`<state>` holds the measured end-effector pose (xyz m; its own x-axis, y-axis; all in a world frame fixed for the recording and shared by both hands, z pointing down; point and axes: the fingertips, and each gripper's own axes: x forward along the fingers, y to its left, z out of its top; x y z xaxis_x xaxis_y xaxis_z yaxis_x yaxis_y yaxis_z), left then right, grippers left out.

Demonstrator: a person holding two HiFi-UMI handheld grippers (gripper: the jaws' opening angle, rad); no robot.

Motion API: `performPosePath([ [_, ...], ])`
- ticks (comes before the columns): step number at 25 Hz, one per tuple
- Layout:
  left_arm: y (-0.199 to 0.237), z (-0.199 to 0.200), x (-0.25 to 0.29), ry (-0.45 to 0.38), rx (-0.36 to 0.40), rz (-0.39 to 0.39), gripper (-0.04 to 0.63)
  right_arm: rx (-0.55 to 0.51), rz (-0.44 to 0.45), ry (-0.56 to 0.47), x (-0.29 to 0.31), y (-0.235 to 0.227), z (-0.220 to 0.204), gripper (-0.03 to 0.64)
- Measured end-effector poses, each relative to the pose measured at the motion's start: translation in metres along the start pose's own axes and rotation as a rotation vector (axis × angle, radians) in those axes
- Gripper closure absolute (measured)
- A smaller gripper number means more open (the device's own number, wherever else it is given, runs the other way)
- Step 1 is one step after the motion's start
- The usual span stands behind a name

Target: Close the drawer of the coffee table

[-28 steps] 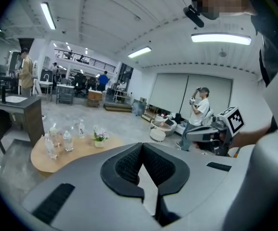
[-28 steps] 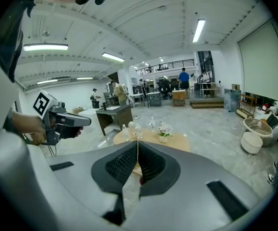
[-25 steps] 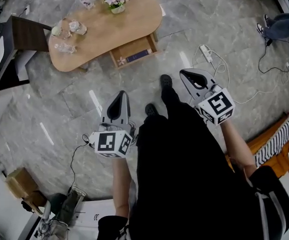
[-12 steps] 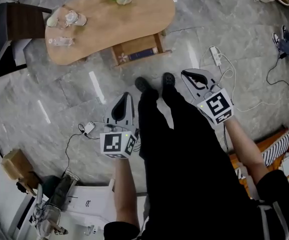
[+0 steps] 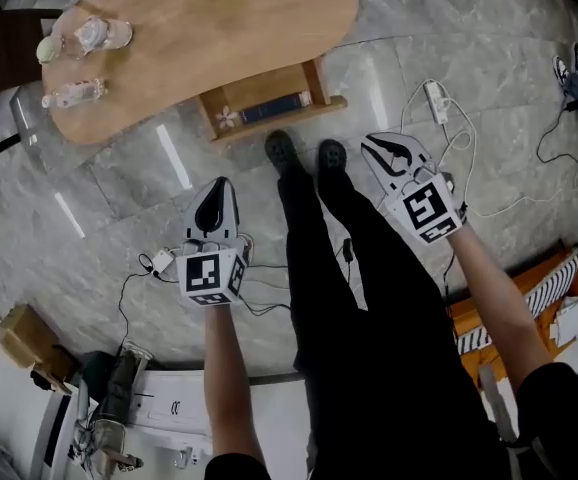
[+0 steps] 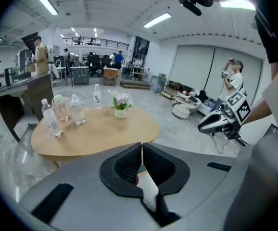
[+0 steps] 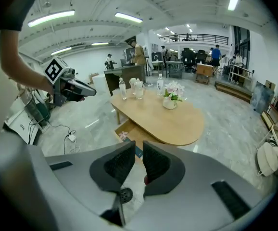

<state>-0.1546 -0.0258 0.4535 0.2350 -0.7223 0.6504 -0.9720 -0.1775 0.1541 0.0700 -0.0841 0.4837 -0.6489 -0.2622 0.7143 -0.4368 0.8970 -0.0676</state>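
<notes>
Head view is showing you standing right at the coffee table (image 5: 199,43), which is filling the upper left of the frame, and the job is not yet started in any way that counts. The drawer (image 5: 287,118) is sticking out of the table's near edge at upper centre, still fully open, with a dark book (image 5: 271,108) and a small pale flower-shaped piece (image 5: 227,118) lying inside it. Your shoes (image 5: 281,148) are standing just beside the drawer's front board. Your left claw (image 5: 219,184) is hanging left of centre, near the drawer's left corner but apart from it. Your right claw (image 5: 371,144) is hanging right of centre, likewise near the drawer and not touching it. Both are pointing down and toward the table. Each gripper view is showing the dark ribbed pads drawn together, or very nearly so, with nothing caught between them, so both claws are narrow and gripping nothing. Plastic bottles (image 5: 79,38) are standing on the table top at the far upper left, well apart from the drawer. As I am reading it, the approach is about done and the whole of the closing is remaining: a claw is needing to meet the front board and push it in until it is sitting flush under the table top.
</notes>
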Motion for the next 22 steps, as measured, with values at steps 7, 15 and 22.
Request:
performPosePath([
  [7,0.051,-0.079,0.077,0.094,0.014,-0.035,0.580,-0.108,-0.006,0.169,0.099,-0.023,-0.080,0.588],
  [15,0.102,-0.166,0.121,0.247,0.067,-0.040,0.482,-0.160,-0.037,0.328,0.163,-0.037,-0.144,0.521],
  [22,0.145,-0.226,0.169,0.320,0.055,-0.027,0.332,-0.040,-0.102,0.403,0.207,-0.050,-0.185,0.464],
])
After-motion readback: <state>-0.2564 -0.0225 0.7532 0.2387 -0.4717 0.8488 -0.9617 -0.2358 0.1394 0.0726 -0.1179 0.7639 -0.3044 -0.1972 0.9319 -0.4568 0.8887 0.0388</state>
